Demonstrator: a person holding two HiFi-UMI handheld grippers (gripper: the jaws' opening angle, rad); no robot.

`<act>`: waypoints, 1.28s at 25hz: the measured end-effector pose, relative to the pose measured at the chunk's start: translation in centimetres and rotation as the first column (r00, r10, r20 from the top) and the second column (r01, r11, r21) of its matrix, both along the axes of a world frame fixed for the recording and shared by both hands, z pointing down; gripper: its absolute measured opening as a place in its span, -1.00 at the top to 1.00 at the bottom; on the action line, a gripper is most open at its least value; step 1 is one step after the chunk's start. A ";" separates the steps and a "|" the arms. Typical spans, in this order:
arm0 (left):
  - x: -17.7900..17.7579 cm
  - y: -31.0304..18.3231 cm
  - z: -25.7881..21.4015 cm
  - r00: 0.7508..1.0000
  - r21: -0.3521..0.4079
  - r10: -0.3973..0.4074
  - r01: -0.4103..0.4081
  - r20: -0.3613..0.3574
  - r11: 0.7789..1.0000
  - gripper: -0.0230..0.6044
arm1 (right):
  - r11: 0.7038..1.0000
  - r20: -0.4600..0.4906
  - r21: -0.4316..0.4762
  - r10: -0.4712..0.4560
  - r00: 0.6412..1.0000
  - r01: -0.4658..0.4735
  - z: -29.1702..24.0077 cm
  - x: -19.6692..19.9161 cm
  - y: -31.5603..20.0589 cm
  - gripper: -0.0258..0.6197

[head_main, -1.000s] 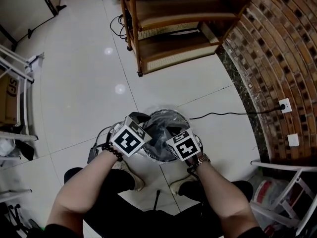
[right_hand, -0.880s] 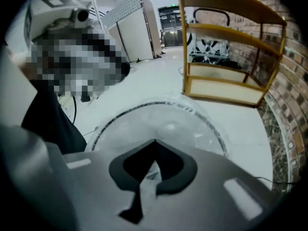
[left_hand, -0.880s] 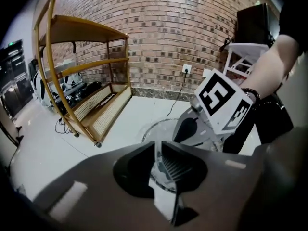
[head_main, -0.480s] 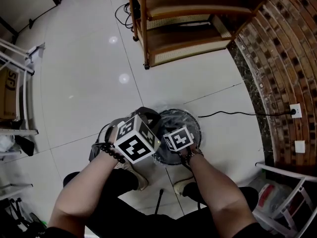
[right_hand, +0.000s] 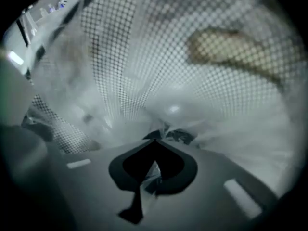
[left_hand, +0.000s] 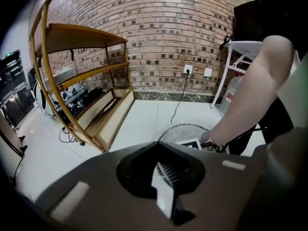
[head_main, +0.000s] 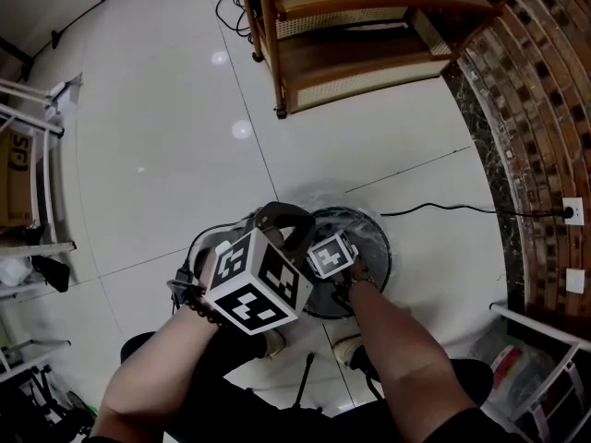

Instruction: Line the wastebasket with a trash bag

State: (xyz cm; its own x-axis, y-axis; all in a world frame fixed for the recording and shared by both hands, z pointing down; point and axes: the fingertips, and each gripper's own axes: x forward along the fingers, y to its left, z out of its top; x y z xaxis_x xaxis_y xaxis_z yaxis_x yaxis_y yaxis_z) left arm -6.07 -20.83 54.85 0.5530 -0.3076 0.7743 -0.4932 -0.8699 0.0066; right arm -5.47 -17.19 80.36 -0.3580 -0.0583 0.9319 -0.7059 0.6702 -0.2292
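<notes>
A round wire-mesh wastebasket stands on the white tile floor between the person's feet, with a clear trash bag in it. My right gripper reaches down inside the basket. In the right gripper view its jaws are shut on a crumpled fold of the trash bag, and the mesh wall is close all round. My left gripper is held up beside the basket's left rim. Its jaws are shut with nothing visible between them, and the wastebasket is just beyond them.
A wooden shelf unit stands behind the basket and a curved brick wall runs at the right. A black cord leads to a wall socket. White folding frames stand at the left and lower right.
My right gripper has dropped from above the rim down into the basket. My left gripper has come up closer to the head camera, beside the basket's left edge.
</notes>
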 end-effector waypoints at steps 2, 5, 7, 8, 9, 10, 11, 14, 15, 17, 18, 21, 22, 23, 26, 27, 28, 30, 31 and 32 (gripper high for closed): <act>0.3 0.0 -0.1 1.000 0.004 0.019 -0.019 0.006 1.000 0.92 | 1.000 0.011 0.016 -0.015 1.000 0.014 0.4 -0.6 -0.5 0.92; 0.4 0.2 -0.2 0.999 -0.003 0.036 -0.036 0.012 0.999 0.92 | 0.999 0.012 0.024 -0.033 0.999 0.033 1.8 -1.2 -0.8 0.92; 0.4 0.1 -0.2 0.999 -0.005 0.038 -0.037 0.016 0.999 0.92 | 0.999 0.009 0.013 -0.043 0.999 0.043 3.0 -1.4 -0.7 0.91; 0.4 0.0 -0.2 0.999 -0.004 0.036 -0.036 0.019 0.999 0.92 | 0.999 0.008 0.006 -0.047 0.999 0.047 3.6 -1.6 -0.6 0.91; 0.4 -0.1 -0.2 0.999 -0.003 0.034 -0.034 0.021 0.999 0.91 | 0.999 0.007 0.000 -0.049 0.999 0.049 4.1 -1.7 -0.6 0.91; 0.4 -0.3 -0.2 0.999 -0.002 0.032 -0.032 0.022 0.999 0.92 | 0.999 0.007 -0.005 -0.048 0.999 0.048 4.6 -1.8 -0.6 0.91; 0.5 -0.4 -0.3 0.999 -0.001 0.033 -0.033 0.023 0.999 0.91 | 0.999 0.009 -0.010 -0.047 0.999 0.047 5.0 -1.9 -0.6 0.92; 0.8 -0.5 -0.4 0.999 0.005 0.040 -0.040 0.029 0.999 0.91 | 0.999 0.020 -0.020 -0.047 0.999 0.048 6.0 -2.4 -0.8 0.91; 0.9 -0.6 -0.4 0.999 0.007 0.040 -0.040 0.031 0.999 0.92 | 0.998 0.021 -0.022 -0.050 0.999 0.050 6.3 -2.6 -0.8 0.91; 1.3 -0.8 -0.8 0.999 0.006 0.029 -0.030 0.032 1.000 0.92 | 0.998 0.022 -0.025 -0.049 0.999 0.049 6.9 -2.6 -0.9 0.92; 1.5 -0.8 -0.9 0.999 0.004 0.025 -0.025 0.031 1.000 0.91 | 0.999 0.023 -0.026 -0.045 0.999 0.045 7.1 -2.6 -0.9 0.91; 1.8 -0.7 -0.8 0.999 -0.003 0.027 -0.027 0.030 1.000 0.91 | 0.999 0.028 -0.022 -0.032 0.999 0.033 7.7 -2.6 -0.8 0.91; 1.7 -0.6 -0.6 0.999 -0.003 0.034 -0.034 0.032 0.999 0.91 | 0.999 0.030 -0.019 -0.030 0.999 0.031 7.8 -2.7 -0.9 0.92; 1.7 -0.5 -0.2 0.998 -0.002 0.043 -0.043 0.035 0.999 0.91 | 0.999 0.033 -0.016 -0.029 0.999 0.030 7.8 -2.8 -1.0 0.92; 1.7 -0.4 0.4 0.998 -0.003 0.054 -0.054 0.042 0.999 0.92 | 1.000 0.064 0.004 -0.028 0.998 0.028 6.3 -3.4 -1.7 0.92; 1.7 -0.5 0.5 0.998 -0.003 0.054 -0.054 0.044 0.999 0.91 | 0.999 0.080 0.020 -0.029 0.996 0.027 5.3 -3.6 -2.2 0.92; 1.7 -0.6 0.7 0.997 -0.005 0.054 -0.054 0.046 0.999 0.91 | 0.999 0.092 0.040 -0.027 0.995 0.024 4.5 -3.8 -2.7 0.91; 1.7 -0.6 0.9 0.998 -0.012 0.052 -0.052 0.044 0.999 0.92 | 0.997 0.102 0.076 -0.018 0.995 0.011 3.2 -3.7 -3.1 0.91; 1.7 -0.6 1.0 0.998 -0.016 0.049 -0.048 0.040 0.999 0.91 | 0.997 0.098 0.081 -0.015 0.995 0.007 2.7 -3.4 -2.9 0.91; 1.6 -0.7 1.0 0.998 -0.019 0.044 -0.043 0.035 0.999 0.91 | 0.997 0.092 0.076 -0.014 0.996 0.007 2.4 -3.2 -2.5 0.91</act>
